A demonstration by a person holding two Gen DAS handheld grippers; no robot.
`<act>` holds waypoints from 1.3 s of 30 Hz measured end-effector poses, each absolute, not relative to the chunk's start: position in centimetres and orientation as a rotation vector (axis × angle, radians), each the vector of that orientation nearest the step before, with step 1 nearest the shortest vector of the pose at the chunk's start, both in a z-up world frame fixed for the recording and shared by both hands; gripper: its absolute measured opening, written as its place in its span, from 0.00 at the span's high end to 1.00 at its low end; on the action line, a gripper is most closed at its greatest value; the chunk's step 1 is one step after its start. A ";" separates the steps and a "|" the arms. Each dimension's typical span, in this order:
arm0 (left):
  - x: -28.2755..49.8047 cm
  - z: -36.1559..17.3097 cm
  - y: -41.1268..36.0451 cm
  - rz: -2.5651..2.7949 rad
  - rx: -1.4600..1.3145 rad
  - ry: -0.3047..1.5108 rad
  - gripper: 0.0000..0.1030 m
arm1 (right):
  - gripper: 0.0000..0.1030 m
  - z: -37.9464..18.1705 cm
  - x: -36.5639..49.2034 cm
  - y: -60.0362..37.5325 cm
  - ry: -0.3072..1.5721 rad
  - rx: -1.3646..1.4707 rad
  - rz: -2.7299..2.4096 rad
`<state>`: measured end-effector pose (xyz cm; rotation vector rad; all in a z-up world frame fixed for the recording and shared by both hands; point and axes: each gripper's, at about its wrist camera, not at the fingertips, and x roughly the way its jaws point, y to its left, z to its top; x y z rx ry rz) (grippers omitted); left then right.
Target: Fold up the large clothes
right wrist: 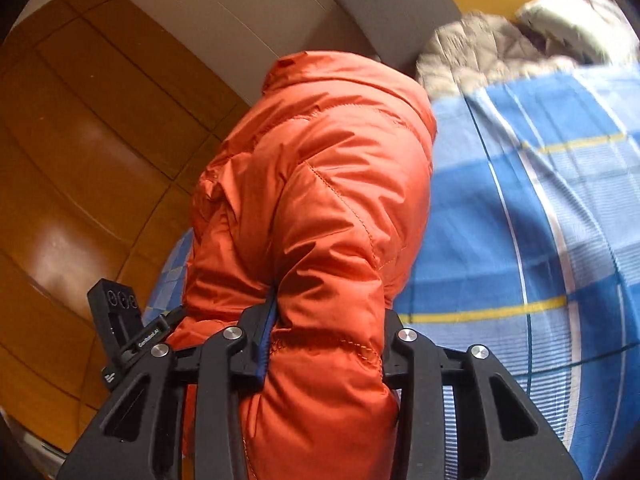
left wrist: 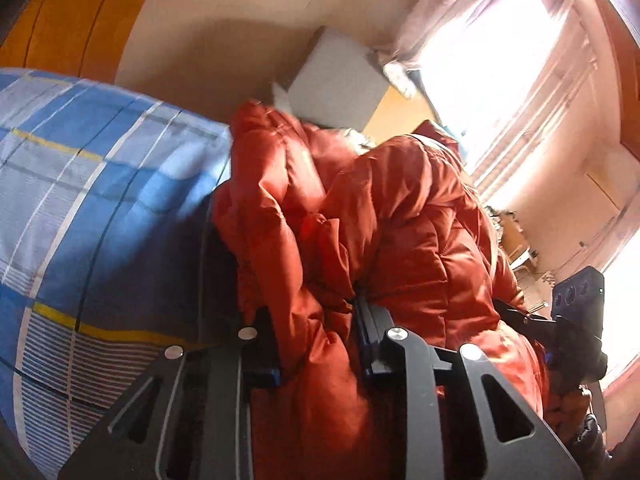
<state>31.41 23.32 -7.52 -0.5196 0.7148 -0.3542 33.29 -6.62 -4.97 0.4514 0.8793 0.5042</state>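
With both grippers, left (left wrist: 320, 344) and right (right wrist: 324, 344), pinching the jacket (right wrist: 312, 184), the lift step is in hand. Next, I judge: carry it over the bed (right wrist: 520, 220), lay flat.

Orange padded jackets: 1, the orange jacket (left wrist: 400, 216) (right wrist: 320, 184), seen in both wrist views.
Grippers: 2, the left gripper (left wrist: 320, 344) and the right gripper (right wrist: 326, 340), each with 2 black fingers.
Blue checked bed covers: 1, the bed cover (left wrist: 92, 200) (right wrist: 532, 216).
Beige quilted garments: 1, the beige garment (right wrist: 480, 48), at the top of the right wrist view.
Grey boards against the wall: 1, the grey board (left wrist: 340, 76) (right wrist: 392, 8).
Bright windows: 1, the window (left wrist: 492, 60), in the left wrist view only.
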 end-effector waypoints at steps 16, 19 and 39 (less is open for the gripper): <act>31.5 -3.4 6.6 -0.525 -0.438 0.730 0.76 | 0.67 0.8 28.2 -21.4 0.783 0.326 0.355; 31.6 -5.5 3.0 -0.483 -0.365 0.819 0.76 | 0.66 -1.4 27.8 -24.1 0.842 0.285 0.285; 28.9 -3.5 -1.5 -0.218 -0.138 0.823 0.64 | 0.28 -3.4 26.5 -25.0 0.847 0.066 0.052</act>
